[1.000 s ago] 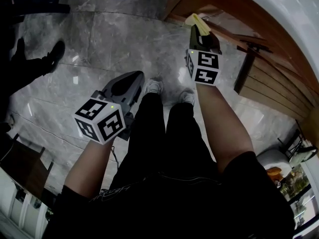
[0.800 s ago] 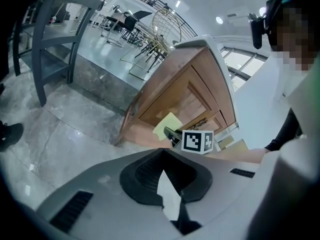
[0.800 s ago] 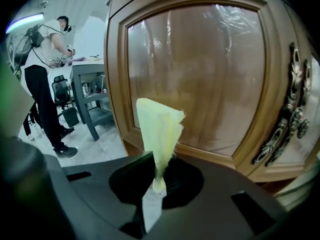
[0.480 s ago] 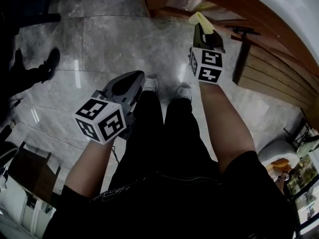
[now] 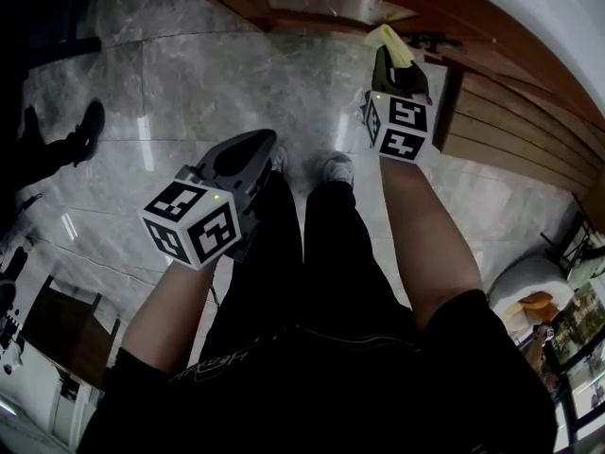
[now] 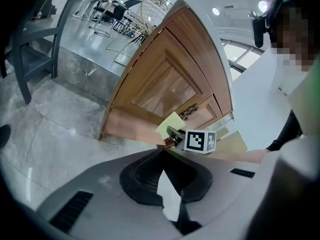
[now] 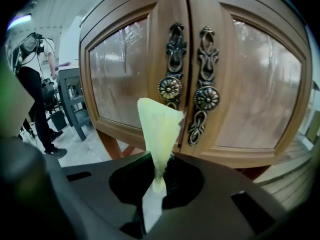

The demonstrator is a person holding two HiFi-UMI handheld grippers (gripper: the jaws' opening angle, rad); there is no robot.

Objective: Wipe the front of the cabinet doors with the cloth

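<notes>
At twelve o'clock in the right gripper view, two wooden cabinet doors (image 7: 120, 74) are seen close ahead, with ornate metal handles (image 7: 171, 59) set side by side along the centre seam. The right tool (image 7: 159, 181) is clamped on a pale yellow cloth (image 7: 160, 129), which stands up from the jaws as a cone in front of the seam. Whether its tip touches the wood cannot be told.

In the head view, the cabinet's lower edge is traced across the top from eleven to two o'clock, and slatted wooden boards (image 5: 510, 130) are met at three o'clock of the right tool. Open grey marble floor (image 5: 170, 83) is left from nine to eleven o'clock, where a bystander's dark shoe (image 5: 90, 121) is seen.

The right forearm is stretched forward toward one o'clock. The left forearm is kept low beside the thigh, and the left tool (image 5: 248, 149) is pointed toward one o'clock with its jaws together and nothing between them.

Compared with a second ago, more of the cabinet is brought across the top of the head view, and the cloth is carried nearer to its base. The left tool is held much as before.
</notes>
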